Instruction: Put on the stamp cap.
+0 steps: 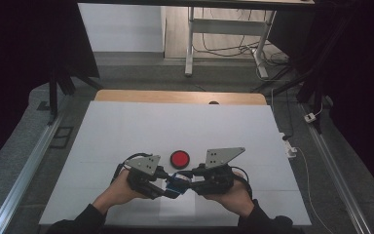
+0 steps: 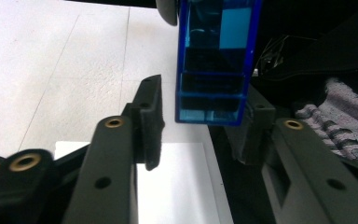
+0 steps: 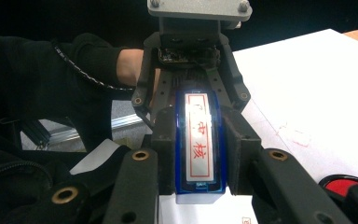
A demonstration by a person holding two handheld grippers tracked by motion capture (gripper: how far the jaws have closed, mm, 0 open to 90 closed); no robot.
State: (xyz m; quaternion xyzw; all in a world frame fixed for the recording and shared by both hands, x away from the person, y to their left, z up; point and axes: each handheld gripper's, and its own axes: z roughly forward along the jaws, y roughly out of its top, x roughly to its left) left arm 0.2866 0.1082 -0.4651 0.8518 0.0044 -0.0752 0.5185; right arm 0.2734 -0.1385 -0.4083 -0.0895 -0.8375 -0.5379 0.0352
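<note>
Blue stamp [image 3: 199, 149] clamped in right gripper [image 3: 200, 154], left gripper [image 2: 200, 121] spread open around its end, just before red ink pad [image 1: 179, 158].

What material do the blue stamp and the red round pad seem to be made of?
The blue stamp looks like clear glossy plastic: its inner parts show through the walls, and its white labelled face reflects light. The red pad has a dark rim and a smooth red top, probably a plastic case, though from the high view it is too small to be sure.
</note>
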